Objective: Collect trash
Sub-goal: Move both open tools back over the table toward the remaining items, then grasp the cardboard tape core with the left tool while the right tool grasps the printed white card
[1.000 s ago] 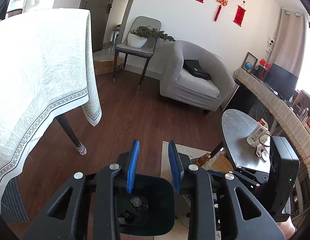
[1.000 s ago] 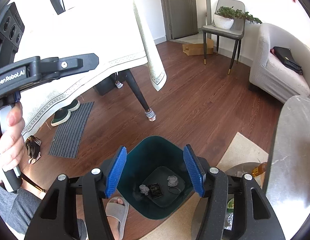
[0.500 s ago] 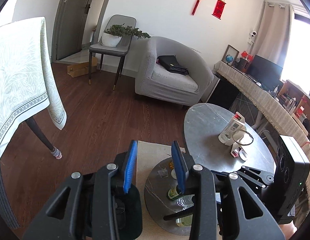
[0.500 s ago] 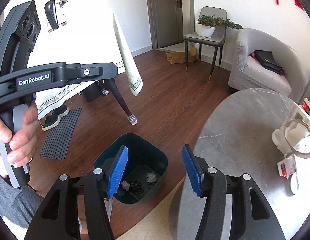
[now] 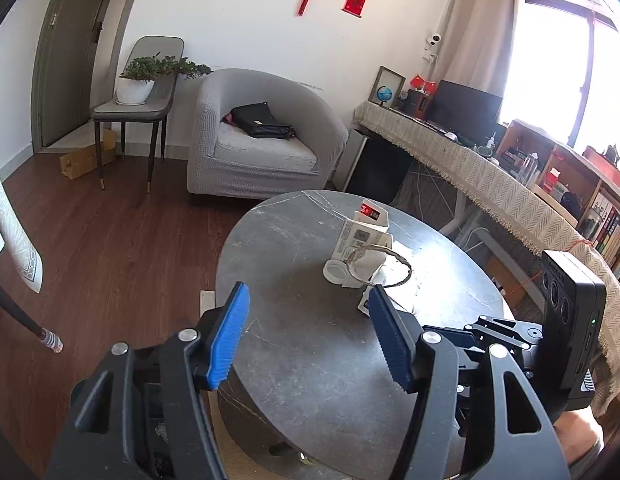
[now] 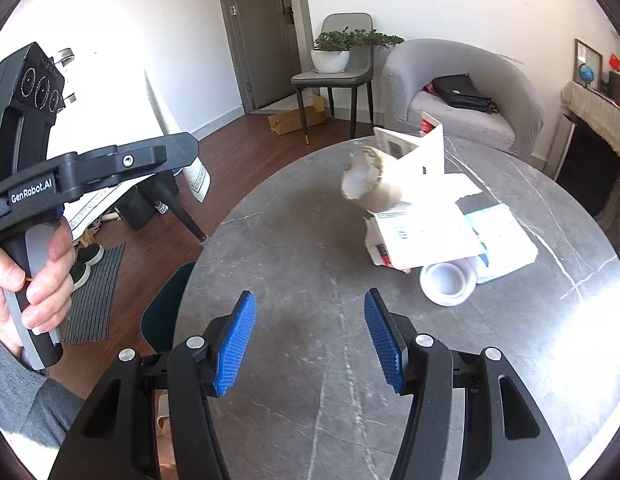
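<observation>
Grey marble tops the round table (image 6: 293,240), where the trash lies in a heap toward its far side: a torn cardboard tube (image 6: 370,180) tilted on white papers (image 6: 426,236), a printed carton (image 5: 364,232) whose small text is too fine to read, and a white tape roll (image 6: 448,280) just beside them. Left tongs (image 5: 310,336) have just been opening and stand released, nothing between the blue pads. Right tongs (image 6: 307,340) hang released too, over bare marble near the heap. "GenRobot.AI" is printed on the left handle. Dark green bin (image 6: 165,304) sits on the floor at the table's edge.
</observation>
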`<act>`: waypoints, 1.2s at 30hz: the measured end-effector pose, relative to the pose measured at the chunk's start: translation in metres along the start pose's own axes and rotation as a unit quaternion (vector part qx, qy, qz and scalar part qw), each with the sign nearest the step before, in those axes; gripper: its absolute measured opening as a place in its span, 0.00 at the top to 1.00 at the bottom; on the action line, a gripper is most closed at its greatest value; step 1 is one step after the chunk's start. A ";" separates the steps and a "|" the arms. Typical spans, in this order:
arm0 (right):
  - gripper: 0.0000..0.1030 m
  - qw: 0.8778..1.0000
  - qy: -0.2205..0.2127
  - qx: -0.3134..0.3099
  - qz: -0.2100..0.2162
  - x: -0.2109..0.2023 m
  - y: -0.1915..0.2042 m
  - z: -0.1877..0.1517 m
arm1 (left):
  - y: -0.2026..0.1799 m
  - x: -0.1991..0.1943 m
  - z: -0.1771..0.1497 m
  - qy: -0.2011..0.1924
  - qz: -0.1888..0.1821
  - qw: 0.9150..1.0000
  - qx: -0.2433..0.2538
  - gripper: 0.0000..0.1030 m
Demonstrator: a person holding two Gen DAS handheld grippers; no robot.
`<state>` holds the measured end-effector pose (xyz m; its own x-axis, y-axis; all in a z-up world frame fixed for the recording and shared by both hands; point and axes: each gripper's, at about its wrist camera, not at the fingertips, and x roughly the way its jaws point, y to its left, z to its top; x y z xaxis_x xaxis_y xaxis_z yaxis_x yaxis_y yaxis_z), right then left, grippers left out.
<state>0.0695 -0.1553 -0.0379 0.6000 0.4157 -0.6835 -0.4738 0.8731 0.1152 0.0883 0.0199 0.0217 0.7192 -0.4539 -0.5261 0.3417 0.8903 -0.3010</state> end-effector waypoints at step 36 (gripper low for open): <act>0.23 0.997 -0.023 0.066 -0.023 -0.022 -0.102 -0.001 | -0.033 0.106 0.011 0.046 -0.098 0.994 -0.022 0.41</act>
<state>0.1043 -0.2537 -0.0352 0.6497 0.3828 -0.6568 -0.3583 0.9162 0.1796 0.1603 -0.0572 -0.0156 0.5819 -0.6219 -0.5240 0.4412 0.7827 -0.4390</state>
